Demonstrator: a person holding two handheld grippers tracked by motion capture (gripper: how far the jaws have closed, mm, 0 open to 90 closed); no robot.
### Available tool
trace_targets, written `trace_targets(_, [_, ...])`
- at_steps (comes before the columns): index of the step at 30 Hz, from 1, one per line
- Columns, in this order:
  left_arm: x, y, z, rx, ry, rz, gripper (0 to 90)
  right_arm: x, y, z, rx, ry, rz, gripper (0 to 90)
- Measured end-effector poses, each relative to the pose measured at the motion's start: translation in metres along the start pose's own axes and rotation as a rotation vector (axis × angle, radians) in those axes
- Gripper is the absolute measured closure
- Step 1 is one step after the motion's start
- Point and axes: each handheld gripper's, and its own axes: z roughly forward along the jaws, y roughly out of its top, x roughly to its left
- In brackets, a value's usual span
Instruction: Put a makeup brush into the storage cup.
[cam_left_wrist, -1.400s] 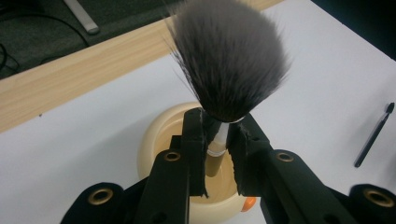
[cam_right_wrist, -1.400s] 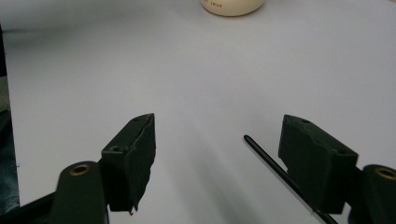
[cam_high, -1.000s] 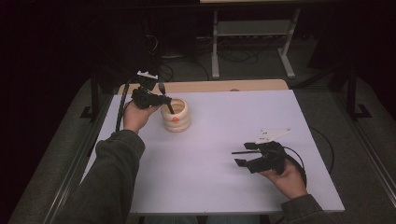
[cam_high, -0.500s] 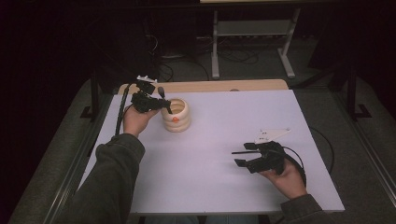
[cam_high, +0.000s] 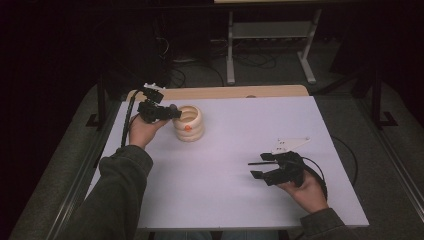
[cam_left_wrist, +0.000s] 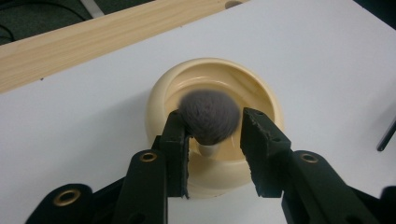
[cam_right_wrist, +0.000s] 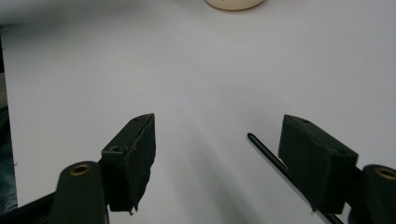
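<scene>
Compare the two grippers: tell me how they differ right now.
The left gripper is raised over the cream cup, a grey brush between its fingers; the right gripper sits low over bare table with nothing between them. The right's fingers gape wider. Both are black and hand-held.

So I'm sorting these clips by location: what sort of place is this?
Probably a lab or recording workspace: a white-topped table on dark carpet, a metal stand with cables behind, and dim surroundings.

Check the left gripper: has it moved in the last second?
Yes. The left gripper drew back left and slightly up from over the cup, lifting the brush between its jaws.
</scene>
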Motion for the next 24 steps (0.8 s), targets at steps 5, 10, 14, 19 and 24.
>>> trace_targets(5, [0.0,-0.008,-0.008,0.001,-0.003,0.009,57.0,-0.002,-0.001,-0.002,-0.007,-0.006,0.002,26.5])
trace_targets(10, [-0.001,-0.015,-0.015,0.007,-0.008,0.026,51.9,-0.003,-0.002,-0.004,-0.002,-0.019,0.0,26.5])
trace_targets(14, [-0.004,-0.02,-0.021,-0.006,-0.015,0.031,51.1,-0.005,-0.004,-0.007,-0.003,-0.026,0.006,26.5])
trace_targets(19, [-0.007,-0.026,-0.024,-0.012,-0.023,0.038,50.6,-0.006,-0.005,-0.008,-0.005,-0.035,0.009,26.2])
trace_targets(24, [-0.01,-0.034,-0.029,-0.013,-0.044,0.056,49.3,-0.009,-0.006,-0.01,-0.005,-0.045,0.009,25.6])
